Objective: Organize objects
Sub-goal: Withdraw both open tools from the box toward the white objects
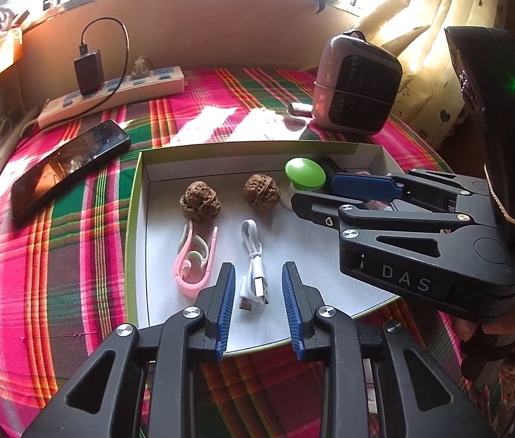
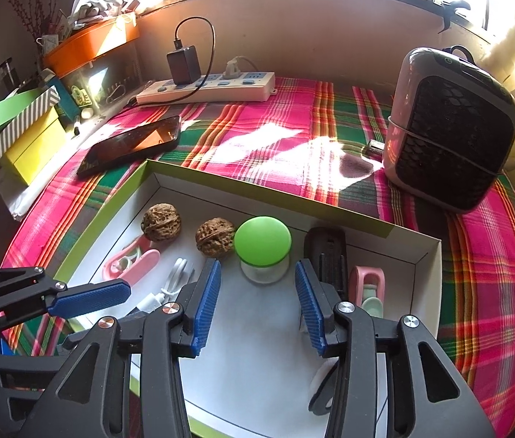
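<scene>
A shallow white box point(image 1: 137, 219) point(image 2: 427, 266) with a green rim lies on the plaid cloth. In it lie two walnuts point(image 1: 200, 201) point(image 1: 262, 189) point(image 2: 161, 222) point(image 2: 216, 236), a green-lidded jar point(image 1: 305, 172) point(image 2: 263, 246), a pink clip point(image 1: 193, 261) point(image 2: 133, 264), a white USB cable point(image 1: 254, 266) point(image 2: 170, 284), a black case point(image 2: 325, 255) and a small pink object point(image 2: 368, 283). My left gripper point(image 1: 258, 304) point(image 2: 89, 301) is open around the cable's plug end. My right gripper point(image 2: 255, 304) point(image 1: 334, 197) is open and empty, just before the jar.
A black phone point(image 1: 71, 166) point(image 2: 131, 146) lies left of the box. A power strip with a charger point(image 1: 111, 91) point(image 2: 206, 87) is at the back. A small heater point(image 1: 357, 85) point(image 2: 450, 127) stands at back right. Boxes point(image 2: 20, 135) are stacked at left.
</scene>
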A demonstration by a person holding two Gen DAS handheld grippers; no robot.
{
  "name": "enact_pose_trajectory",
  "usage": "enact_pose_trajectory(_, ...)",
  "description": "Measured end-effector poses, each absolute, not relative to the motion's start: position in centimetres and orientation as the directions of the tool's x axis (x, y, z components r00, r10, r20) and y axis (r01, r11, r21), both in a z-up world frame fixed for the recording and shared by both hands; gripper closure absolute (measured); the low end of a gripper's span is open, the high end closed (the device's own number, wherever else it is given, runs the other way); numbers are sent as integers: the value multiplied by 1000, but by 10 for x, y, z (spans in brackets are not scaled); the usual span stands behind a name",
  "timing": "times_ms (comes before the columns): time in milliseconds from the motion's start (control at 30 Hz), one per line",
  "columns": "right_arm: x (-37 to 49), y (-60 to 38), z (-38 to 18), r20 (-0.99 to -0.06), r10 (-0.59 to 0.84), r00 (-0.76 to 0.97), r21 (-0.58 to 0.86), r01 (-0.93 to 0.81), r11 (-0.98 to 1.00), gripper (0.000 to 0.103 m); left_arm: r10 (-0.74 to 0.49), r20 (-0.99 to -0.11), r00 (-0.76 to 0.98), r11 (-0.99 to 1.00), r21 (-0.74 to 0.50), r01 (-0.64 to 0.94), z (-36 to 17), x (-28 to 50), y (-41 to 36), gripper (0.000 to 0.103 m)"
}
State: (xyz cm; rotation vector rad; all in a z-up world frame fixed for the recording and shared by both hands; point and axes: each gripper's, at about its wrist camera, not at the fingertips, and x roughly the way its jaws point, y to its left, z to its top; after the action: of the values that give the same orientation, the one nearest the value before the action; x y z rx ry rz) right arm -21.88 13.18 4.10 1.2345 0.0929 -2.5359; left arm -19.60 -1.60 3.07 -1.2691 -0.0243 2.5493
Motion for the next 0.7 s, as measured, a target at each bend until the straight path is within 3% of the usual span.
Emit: enact_pose_trajectory(700, -150, 140, 66, -710, -237, -663, 43, 295, -955, 58, 295, -733, -613, -951, -160, -266, 49, -146, -23, 75)
